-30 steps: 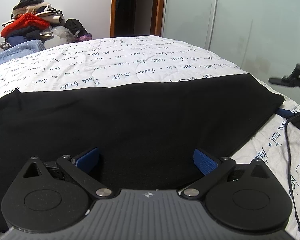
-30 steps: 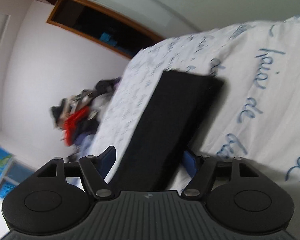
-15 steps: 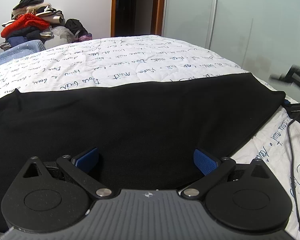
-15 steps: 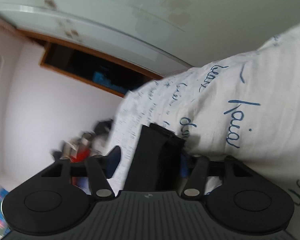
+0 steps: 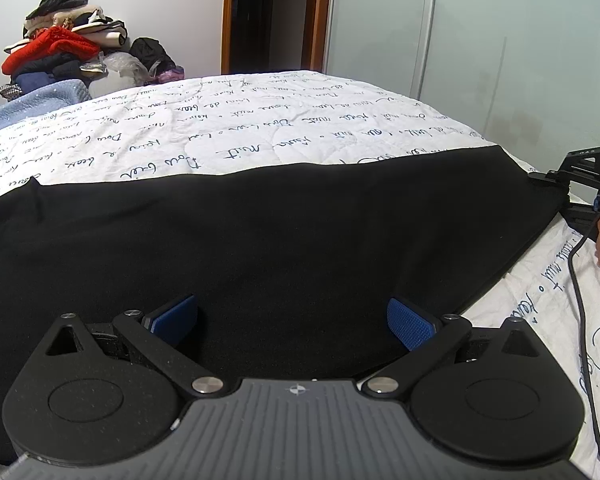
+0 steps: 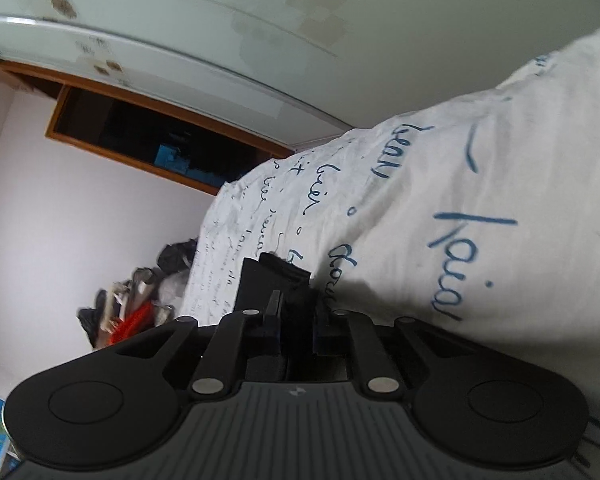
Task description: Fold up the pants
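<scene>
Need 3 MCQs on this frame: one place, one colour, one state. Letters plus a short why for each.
1. Where do the black pants lie?
A. on the floor
B. spread on the white quilt
C. on a hanger

2. What colour are the pads of the left hand-held gripper?
A. blue
B. red
C. yellow

3. What is the state of the right hand-held gripper?
A. wide open over bare quilt
B. out of view
C. shut on the pants' end

Key:
1 B, the dark cloth lies flat across the script-printed quilt.
2 A, both pads show blue in the left wrist view.
3 C, its fingers stand close together with black cloth pinched between them in the right wrist view.
</scene>
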